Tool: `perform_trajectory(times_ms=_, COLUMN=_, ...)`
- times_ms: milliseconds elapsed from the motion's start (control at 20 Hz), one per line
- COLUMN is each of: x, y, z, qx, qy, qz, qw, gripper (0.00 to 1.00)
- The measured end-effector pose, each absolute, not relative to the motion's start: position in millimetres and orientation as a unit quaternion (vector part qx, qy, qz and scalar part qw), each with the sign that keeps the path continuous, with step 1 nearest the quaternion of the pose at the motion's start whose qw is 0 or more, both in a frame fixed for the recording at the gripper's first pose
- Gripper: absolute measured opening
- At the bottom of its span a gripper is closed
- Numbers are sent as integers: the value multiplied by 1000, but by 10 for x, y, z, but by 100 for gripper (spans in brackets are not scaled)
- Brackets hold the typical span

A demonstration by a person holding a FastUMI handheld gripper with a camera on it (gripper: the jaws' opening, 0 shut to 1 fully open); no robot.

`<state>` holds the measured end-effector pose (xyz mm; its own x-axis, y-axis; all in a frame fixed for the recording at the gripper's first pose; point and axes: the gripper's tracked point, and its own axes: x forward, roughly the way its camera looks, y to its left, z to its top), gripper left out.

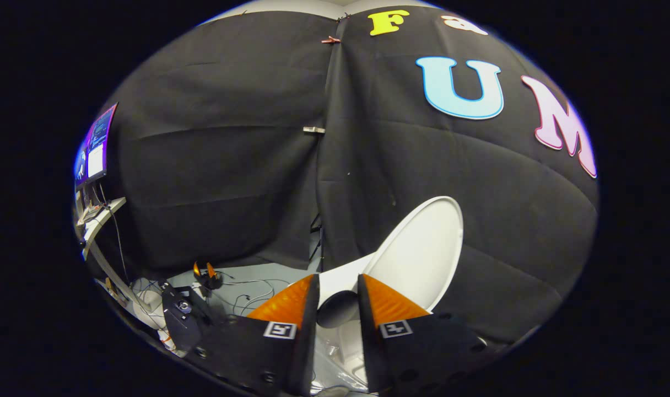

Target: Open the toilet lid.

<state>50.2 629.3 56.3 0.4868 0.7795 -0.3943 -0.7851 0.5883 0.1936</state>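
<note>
While the toilet lid (420, 248) stands raised just beyond them, the fingers (338, 289) sit narrowly apart, empty.

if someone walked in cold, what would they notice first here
The white toilet lid stands raised against the black cloth wall, just beyond the gripper. The gripper's two fingers stand apart, gripping nothing, with the toilet's white rim showing between them. Off to the left, a lit monitor glows above a small desk with loose cables on the floor.
</note>
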Motion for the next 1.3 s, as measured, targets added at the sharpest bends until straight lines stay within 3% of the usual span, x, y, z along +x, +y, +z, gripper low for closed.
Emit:
perform_trajectory(times_ms=150, x=467, y=6329, z=626, qx=-12, qy=202, qz=464, qw=862, gripper=44)
perform_trajectory(times_ms=300, x=449, y=6363, z=595, qx=-37, qy=181, qz=472, qw=862, gripper=92)
perform_trajectory(times_ms=500, x=491, y=6338, z=693, qx=-43, qy=150, qz=463, qw=873, gripper=88)
perform_trajectory(times_ms=600, x=485, y=6328, z=872, qx=-22, qy=137, qz=466, qw=874, gripper=98)
perform_trajectory(times_ms=850, x=611, y=6080, z=1164, qx=14, qy=113, qz=447, qw=887, gripper=97)
perform_trajectory(times_ms=1300, x=834, y=4745, z=1261, qx=-9, qy=70, qz=373, qw=925, gripper=99)
